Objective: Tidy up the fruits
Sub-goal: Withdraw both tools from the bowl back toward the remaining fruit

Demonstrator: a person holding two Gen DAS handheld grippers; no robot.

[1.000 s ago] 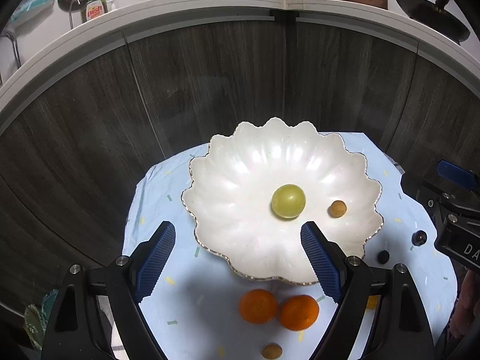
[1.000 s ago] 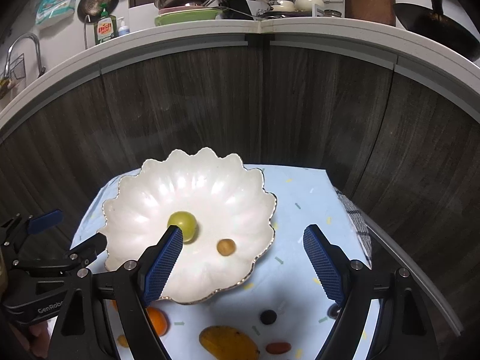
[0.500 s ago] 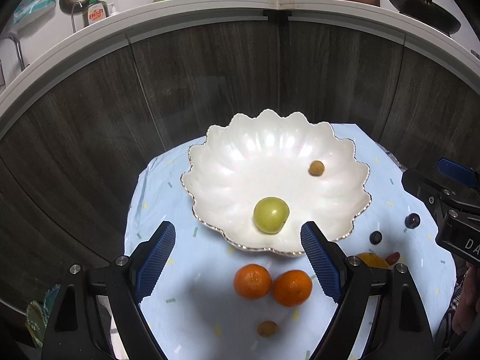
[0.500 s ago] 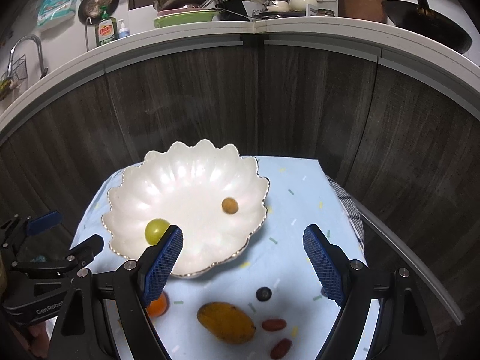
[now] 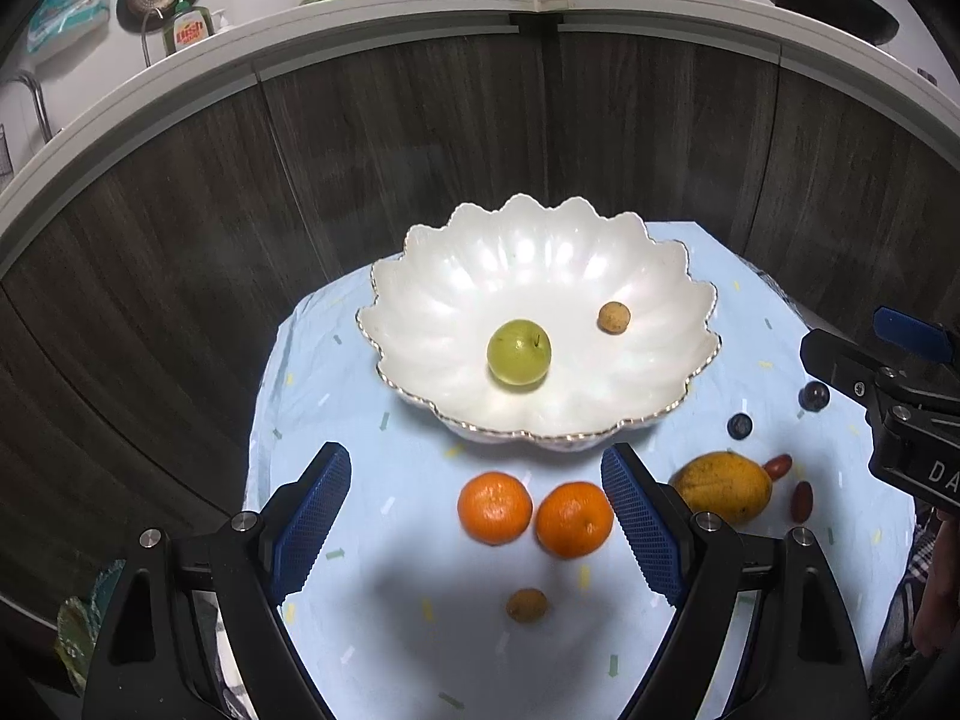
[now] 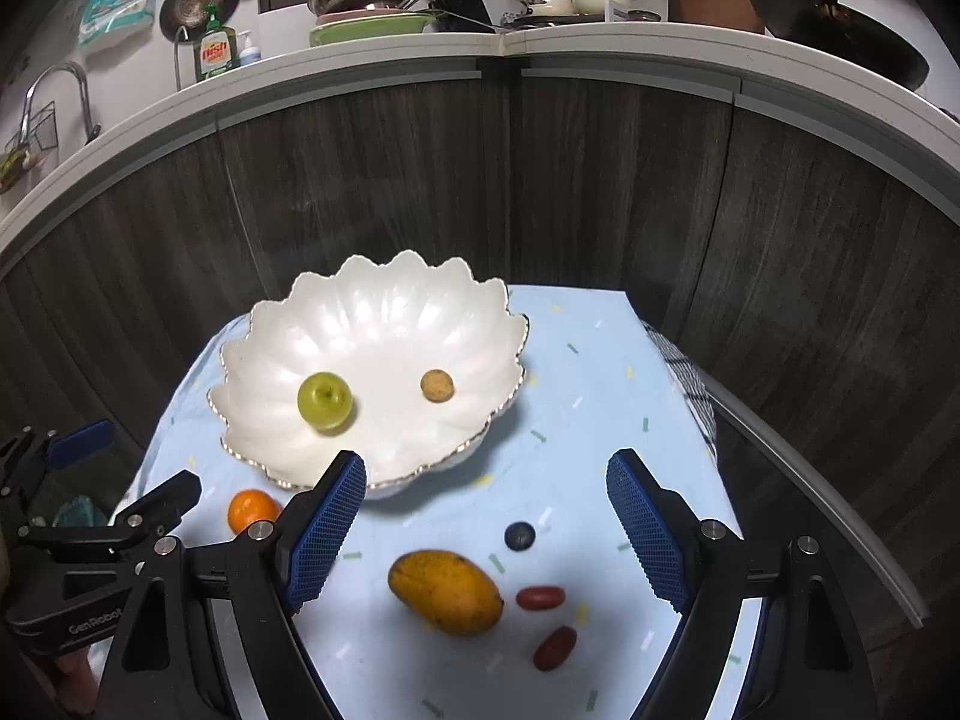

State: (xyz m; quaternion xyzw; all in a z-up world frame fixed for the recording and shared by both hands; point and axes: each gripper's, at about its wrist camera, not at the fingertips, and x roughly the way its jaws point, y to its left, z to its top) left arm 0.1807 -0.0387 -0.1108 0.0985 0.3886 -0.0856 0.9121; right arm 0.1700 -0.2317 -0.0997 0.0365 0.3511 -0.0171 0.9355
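A white scalloped bowl [image 5: 660, 300] [image 6: 480, 324] on a pale blue cloth holds a green apple [image 5: 518, 351] [image 6: 324, 401] and a small brown fruit [image 5: 614, 318] [image 6: 437, 386]. In front of it lie two oranges [image 5: 495, 507] [image 5: 574, 519], another small brown fruit [image 5: 527, 605], a yellow mango [image 5: 723, 487] [image 6: 445, 591], two dark berries [image 5: 740, 426] [image 5: 814, 396] and two red oval fruits [image 6: 540, 597] [image 6: 555, 648]. My left gripper [image 5: 477, 519] is open above the oranges, empty. My right gripper [image 6: 486, 531] is open over the mango and a berry [image 6: 519, 536], empty.
The blue cloth [image 5: 336, 420] covers a small table set against dark wood cabinet fronts [image 6: 600, 192]. A white countertop [image 6: 540, 54] above carries dishes, pans and a dish-soap bottle [image 6: 213, 54]. A checked towel [image 6: 690, 384] hangs at the table's right edge.
Both grippers have drawn back from the bowl, so the fruits on the cloth have come into view. The green apple rolled about inside the bowl. Both pairs of jaws stayed equally wide.
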